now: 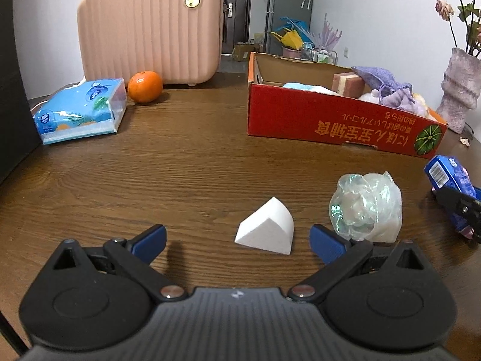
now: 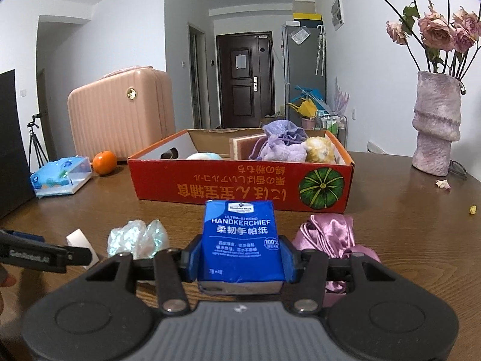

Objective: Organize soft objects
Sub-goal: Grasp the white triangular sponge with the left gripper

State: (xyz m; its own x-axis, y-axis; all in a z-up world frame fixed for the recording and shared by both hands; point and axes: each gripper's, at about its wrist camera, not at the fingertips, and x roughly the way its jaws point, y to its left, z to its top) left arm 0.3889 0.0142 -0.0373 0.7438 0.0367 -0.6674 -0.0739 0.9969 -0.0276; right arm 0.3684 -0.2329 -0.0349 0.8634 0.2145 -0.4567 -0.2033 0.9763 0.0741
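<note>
- Sitting on the brown wooden table [image 1: 195, 162], a red cardboard box [image 2: 228, 183] already holds several soft things: a lilac knitted pouch [image 2: 282, 134], a yellow plush toy [image 2: 320, 149], a brown-and-cream sponge block [image 1: 348, 84] and something pale blue.
- The right gripper [image 2: 242, 263] clamps a blue handkerchief tissue pack [image 2: 240, 240] between its blue pads, short of the box.
- The left gripper [image 1: 237, 239] stands wide open and empty, its jaws framing a white foam wedge [image 1: 266, 228].
- Left on the table, by my reading: the wedge, a crumpled iridescent plastic ball [image 1: 365, 207] and a pink satin cloth [image 2: 327, 234].
- Roughly half done.
</note>
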